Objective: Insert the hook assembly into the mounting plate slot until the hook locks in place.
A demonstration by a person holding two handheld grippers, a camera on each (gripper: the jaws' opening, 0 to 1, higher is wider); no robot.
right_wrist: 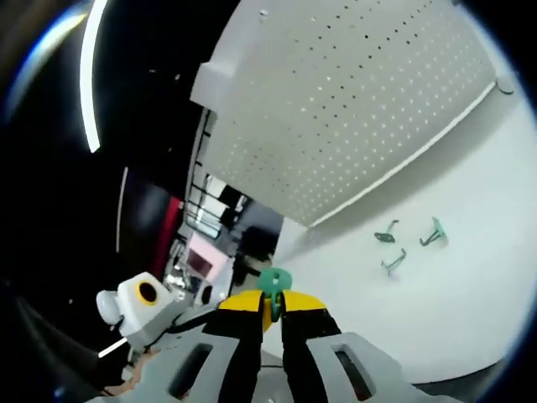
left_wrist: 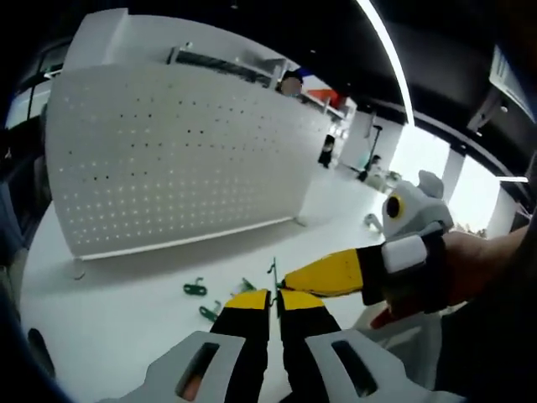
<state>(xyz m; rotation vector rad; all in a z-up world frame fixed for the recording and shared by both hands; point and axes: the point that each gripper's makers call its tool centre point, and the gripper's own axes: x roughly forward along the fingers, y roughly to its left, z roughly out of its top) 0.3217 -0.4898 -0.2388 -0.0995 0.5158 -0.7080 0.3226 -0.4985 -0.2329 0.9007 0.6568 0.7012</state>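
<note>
Left gripper (left_wrist: 274, 295) w/ jaws pinched together, nothing between. Right gripper (right_wrist: 273, 304) clamped on a small green plastic hook (right_wrist: 273, 282), tips touching left's. White perforated metal pegboard (left_wrist: 180, 151) upright on white table (left_wrist: 126, 336); three loose green hooks (right_wrist: 407, 242) lying nearby.

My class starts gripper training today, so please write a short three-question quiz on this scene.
1. True or false: the white perforated board lies flat on the white table.
2. How many loose green hooks lie on the table? A two, B three, C five.
3. Fill in: the fingers of the right gripper are shut on a small green ____.
Key: 1 false, it stands upright; 2 B; 3 hook.
</note>
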